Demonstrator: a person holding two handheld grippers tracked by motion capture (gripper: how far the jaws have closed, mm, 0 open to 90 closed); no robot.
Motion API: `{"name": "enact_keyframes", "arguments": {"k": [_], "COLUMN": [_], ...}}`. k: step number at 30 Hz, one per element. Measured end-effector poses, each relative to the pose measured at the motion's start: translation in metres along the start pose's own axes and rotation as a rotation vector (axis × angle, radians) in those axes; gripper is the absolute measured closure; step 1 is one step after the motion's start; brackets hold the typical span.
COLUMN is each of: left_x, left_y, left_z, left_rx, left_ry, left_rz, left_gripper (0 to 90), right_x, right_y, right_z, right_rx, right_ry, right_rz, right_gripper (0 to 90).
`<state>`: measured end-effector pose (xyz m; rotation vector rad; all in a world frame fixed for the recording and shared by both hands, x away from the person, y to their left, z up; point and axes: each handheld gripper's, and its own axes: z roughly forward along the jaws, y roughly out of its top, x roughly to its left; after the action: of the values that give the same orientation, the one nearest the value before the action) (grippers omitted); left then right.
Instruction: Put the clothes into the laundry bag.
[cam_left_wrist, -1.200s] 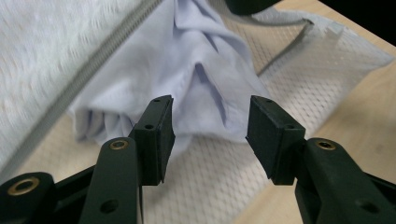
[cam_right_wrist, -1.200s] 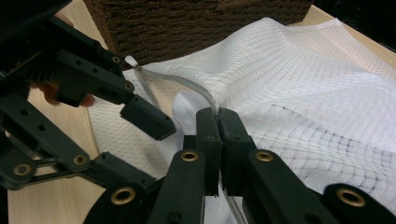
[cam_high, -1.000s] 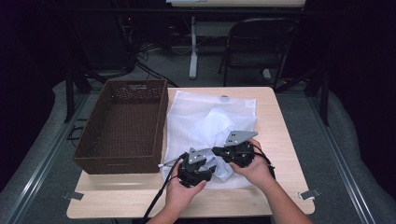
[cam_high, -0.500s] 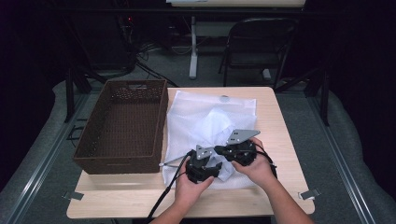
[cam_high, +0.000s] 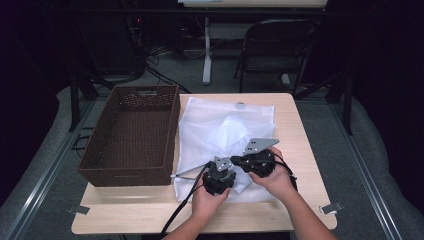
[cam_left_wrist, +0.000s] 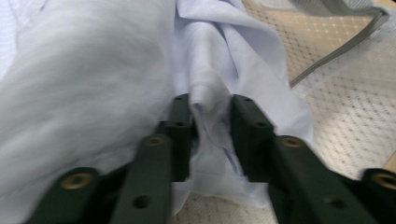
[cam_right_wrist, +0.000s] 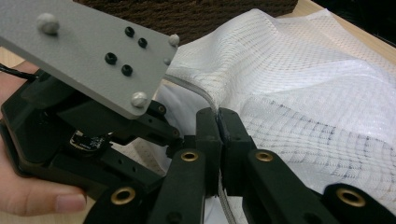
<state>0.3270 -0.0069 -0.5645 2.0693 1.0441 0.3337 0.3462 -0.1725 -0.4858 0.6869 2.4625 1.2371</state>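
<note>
A white mesh laundry bag (cam_high: 220, 135) lay flat on the wooden surface (cam_high: 300, 130), just beside the right wall of a brown wicker basket (cam_high: 131, 135). At the bag's near end, a pale cloth (cam_left_wrist: 210, 93) was bunched at the opening, part of it showing as a soft white mass in the left gripper view.

The left tongs (cam_left_wrist: 211, 126) stood on either side of a fold of that cloth; their jaws had just been closing, and the fold was pinched between the two black pads, which pressed in on it from both sides. In the high view the left tongs (cam_high: 218, 176) sat low at the bag's near edge, with a cable trailing back toward the person.

The right tongs (cam_right_wrist: 217, 128) were clamped together on the bag's rim, where a grey edging strip (cam_right_wrist: 196, 93) ran down into the narrow seam between the jaws. The mesh rose away to the right of them in loose folds. In the high view the right tongs (cam_high: 237, 161) lay just to the right of the left ones, nearly touching, its grey plate (cam_high: 260, 145) tilted above it.

Beyond the surface stood a dark folding chair (cam_high: 275, 55) on grey floor.
</note>
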Motion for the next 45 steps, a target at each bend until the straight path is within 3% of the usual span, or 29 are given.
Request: {"name": "enact_keyframes", "arguments": {"k": [4,10,15,19,25,34,45], "left_x": [0.003,0.006,0.014,0.027,0.028,0.032,0.05], "left_y": [-0.002,0.003,0.006,0.001,-0.004,-0.009,-0.02], "left_z": [-0.004,-0.02,-0.028,-0.024,-0.027,-0.047,-0.049], "left_rx": [-0.005,-0.025,-0.038,-0.022,-0.029,-0.018,0.013], "left_ry": [0.01,0.03,0.082,0.092,0.104,0.133,0.125], "left_rz": [-0.011,0.012,0.024,-0.032,-0.044,-0.049,-0.113], "left_gripper": [84.3,86.0,85.8,83.8,65.7,44.9,41.6], "right_x": [0.0,-0.001,0.0,0.0,0.001,0.002,0.004], "right_y": [0.0,0.0,0.0,0.0,0.0,0.001,0.001], "right_z": [0.001,0.0,-0.001,-0.001,0.0,0.001,0.002], "right_rx": [0.003,0.001,-0.001,0.002,0.004,0.005,0.006], "right_ry": [-0.002,-0.004,-0.006,-0.006,-0.005,-0.001,0.002], "right_rz": [0.001,-0.002,0.002,-0.002,0.0,-0.007,-0.012], "right_gripper": [88.0,88.0,88.0,88.1,88.0,88.0,88.0]}}
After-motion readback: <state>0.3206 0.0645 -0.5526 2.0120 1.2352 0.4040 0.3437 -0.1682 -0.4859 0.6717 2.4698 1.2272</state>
